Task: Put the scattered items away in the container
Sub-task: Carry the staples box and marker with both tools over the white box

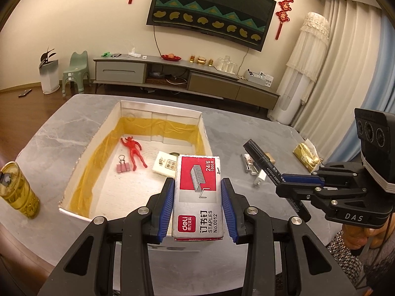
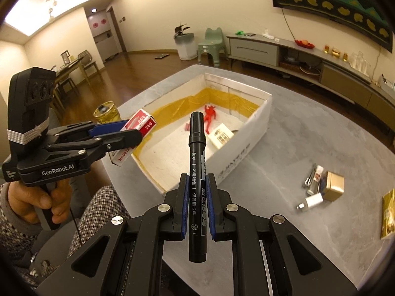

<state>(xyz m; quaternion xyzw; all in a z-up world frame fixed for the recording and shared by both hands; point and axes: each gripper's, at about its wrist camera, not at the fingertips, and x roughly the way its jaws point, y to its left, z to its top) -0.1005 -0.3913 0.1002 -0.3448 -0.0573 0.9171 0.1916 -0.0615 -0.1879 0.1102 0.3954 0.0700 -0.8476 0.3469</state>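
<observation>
From the left wrist view, we see our left gripper (image 1: 197, 194) with its jaws clamped on a box of staples (image 1: 198, 197), held above the near edge of the open white box (image 1: 158, 113) on the grey table (image 1: 61, 128), in which lie a red figure (image 1: 134, 151), pink clips (image 1: 123, 166) and a cream packet (image 1: 166, 164). From the right wrist view, our right gripper (image 2: 197, 204) has its jaws closed tight around a black marker (image 2: 197, 172) pointing toward the box, while a gold tin (image 2: 333, 185), a small white bottle (image 2: 311, 202) and a nail clipper (image 2: 310, 176) lie on the table to the right, well apart from the box.
</observation>
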